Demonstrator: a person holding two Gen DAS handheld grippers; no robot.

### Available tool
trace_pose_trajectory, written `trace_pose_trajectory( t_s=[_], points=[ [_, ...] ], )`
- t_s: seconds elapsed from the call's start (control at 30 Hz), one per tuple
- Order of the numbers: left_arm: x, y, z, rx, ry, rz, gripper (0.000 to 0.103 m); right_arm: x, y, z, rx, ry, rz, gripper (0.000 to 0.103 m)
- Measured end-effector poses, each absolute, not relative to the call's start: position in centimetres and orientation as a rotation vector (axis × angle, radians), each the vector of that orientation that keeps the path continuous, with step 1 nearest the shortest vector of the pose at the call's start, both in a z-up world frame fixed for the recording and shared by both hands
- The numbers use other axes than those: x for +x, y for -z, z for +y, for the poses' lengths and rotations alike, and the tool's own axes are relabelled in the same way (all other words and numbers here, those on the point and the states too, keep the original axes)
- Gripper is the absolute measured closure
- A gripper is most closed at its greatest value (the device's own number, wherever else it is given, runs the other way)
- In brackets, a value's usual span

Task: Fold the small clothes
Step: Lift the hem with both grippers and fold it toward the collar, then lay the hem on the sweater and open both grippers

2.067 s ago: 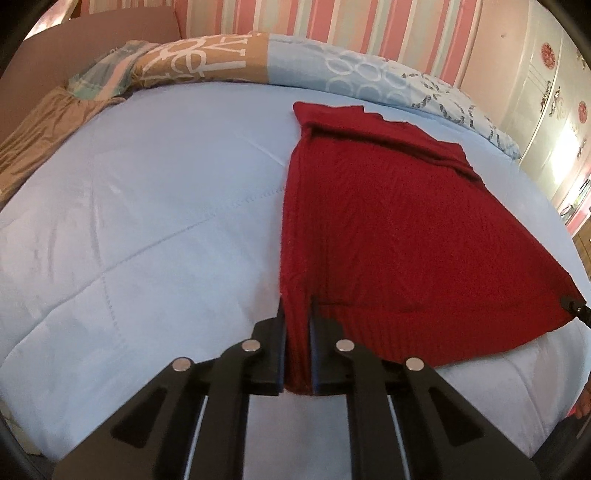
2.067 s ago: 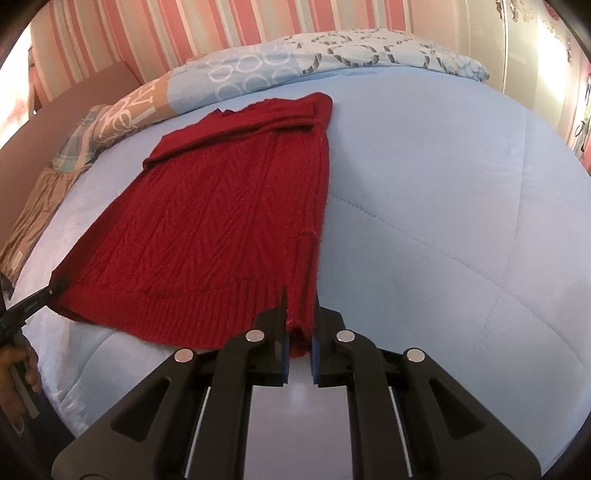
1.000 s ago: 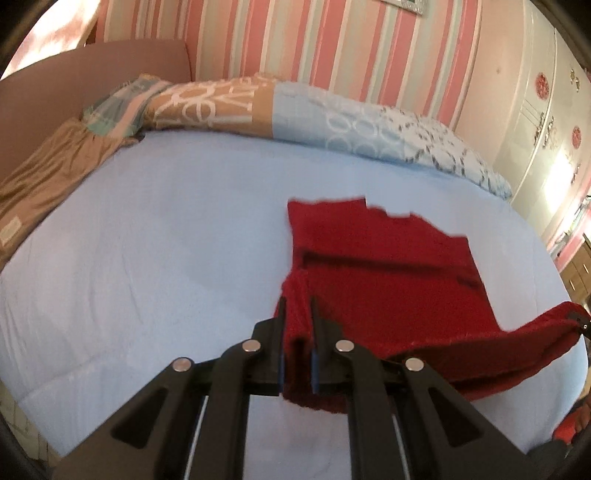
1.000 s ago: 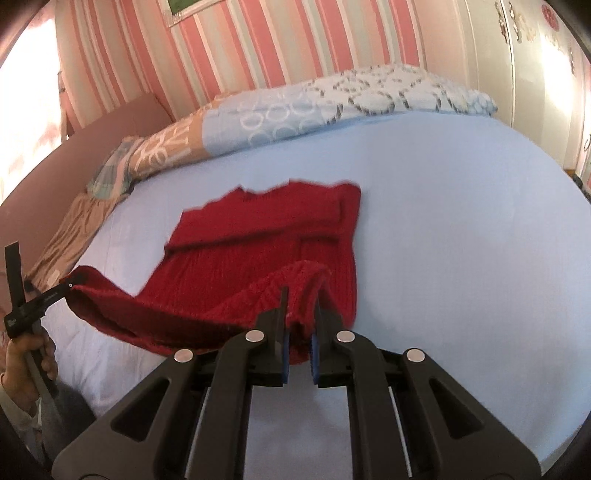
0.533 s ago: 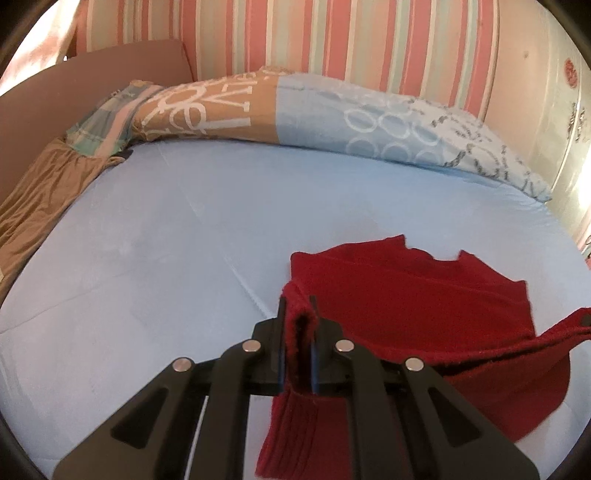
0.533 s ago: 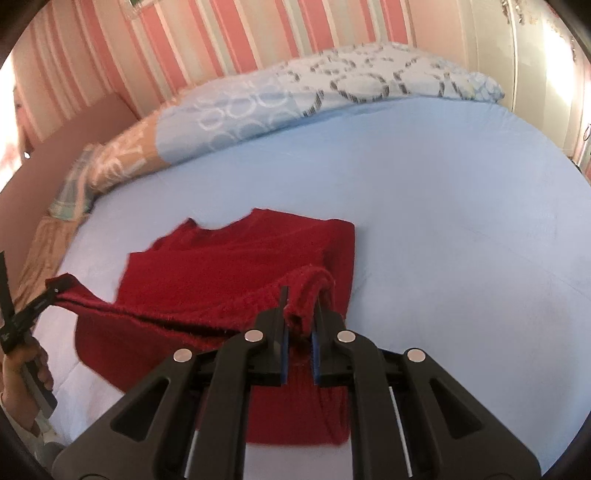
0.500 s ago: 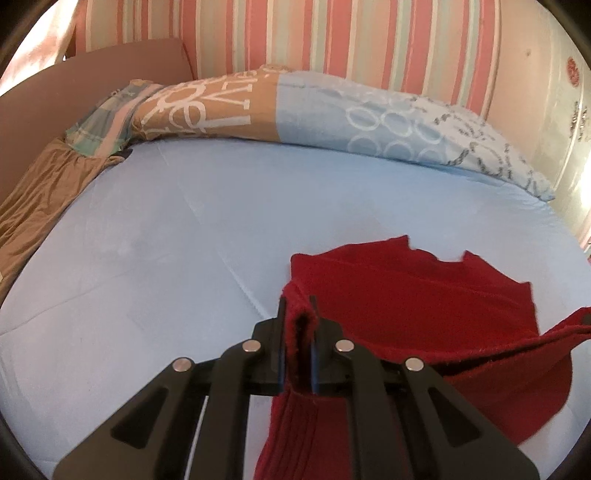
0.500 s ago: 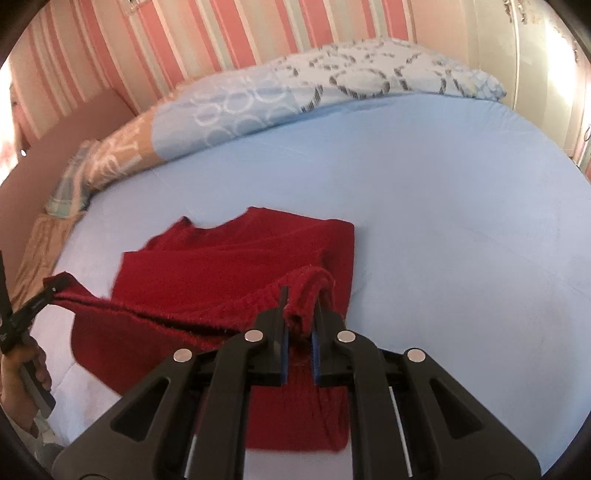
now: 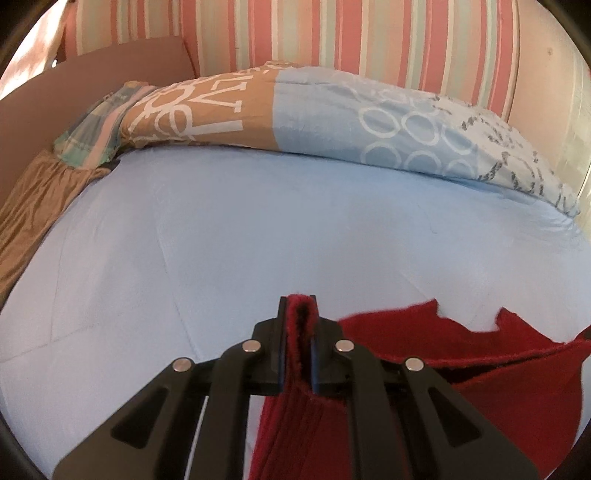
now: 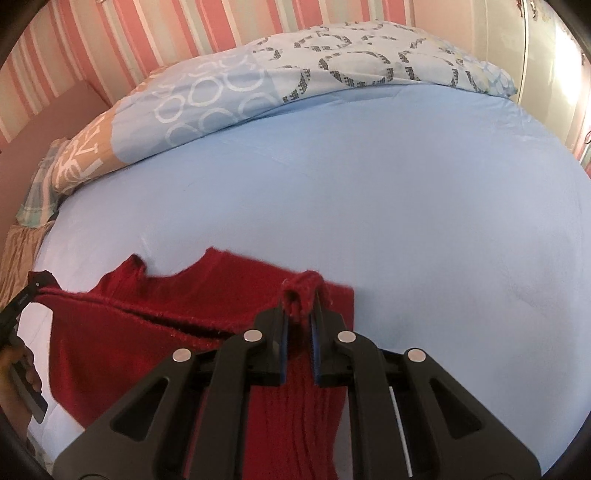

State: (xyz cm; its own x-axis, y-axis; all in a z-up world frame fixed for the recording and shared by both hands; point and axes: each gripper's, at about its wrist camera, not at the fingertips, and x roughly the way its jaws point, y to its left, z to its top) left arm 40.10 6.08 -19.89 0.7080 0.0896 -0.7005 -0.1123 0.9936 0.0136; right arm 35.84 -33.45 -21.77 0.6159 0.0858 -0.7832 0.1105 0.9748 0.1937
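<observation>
Ahead of both grippers the light blue bedsheet [image 9: 295, 229] lies bare and flat, open to pass over as far as the patterned duvet [image 10: 258, 85] bunched along the far edge below the striped wall [image 9: 332, 33]. A brown cloth [image 9: 33, 206] and a plaid fabric [image 9: 96, 125] crowd the far left corner
</observation>
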Motion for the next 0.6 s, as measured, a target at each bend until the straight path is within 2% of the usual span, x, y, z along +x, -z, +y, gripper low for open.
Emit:
trace_pose_trajectory(
  t_s=[0.2, 0.27, 0.3, 0.33, 0.37, 0.4, 0.47, 0.6],
  points=[
    [43.5, 21.9, 5.9, -0.004, -0.166, 0.816, 0.094, 39.8, 23.5, -33.2, 0.230, 0.038, 0.962, 0.093],
    [44.2, 22.2, 5.9, 0.019, -0.187, 0.809, 0.090, 40.8, 23.9, -32.9, 0.208, 0.057, 0.969, 0.088],
    [44.6, 22.3, 5.9, 0.035, -0.194, 0.805, 0.086, 41.1, 24.2, -32.8, 0.200, 0.069, 0.975, 0.072],
    [45.0, 22.5, 5.9, 0.051, -0.199, 0.804, 0.066, 41.4, 24.4, -32.8, 0.189, 0.090, 0.975, 0.036],
    [45.2, 22.5, 5.9, 0.064, -0.212, 0.806, 0.049, 41.5, 24.3, -32.8, 0.173, 0.119, 0.956, 0.025],
    [45.3, 22.4, 6.0, 0.070, -0.222, 0.804, 0.028, 41.4, 24.1, -32.9, 0.165, 0.134, 0.945, 0.023],
    [44.5, 21.5, 6.4, 0.062, -0.214, 0.763, 0.029, 40.9, 23.0, -32.9, 0.164, 0.129, 0.913, 0.026],
    [41.8, 19.8, 5.7, 0.057, -0.126, 0.739, 0.029, 37.5, 19.9, -30.5, 0.110, 0.032, 0.798, 0.026]
  ],
)
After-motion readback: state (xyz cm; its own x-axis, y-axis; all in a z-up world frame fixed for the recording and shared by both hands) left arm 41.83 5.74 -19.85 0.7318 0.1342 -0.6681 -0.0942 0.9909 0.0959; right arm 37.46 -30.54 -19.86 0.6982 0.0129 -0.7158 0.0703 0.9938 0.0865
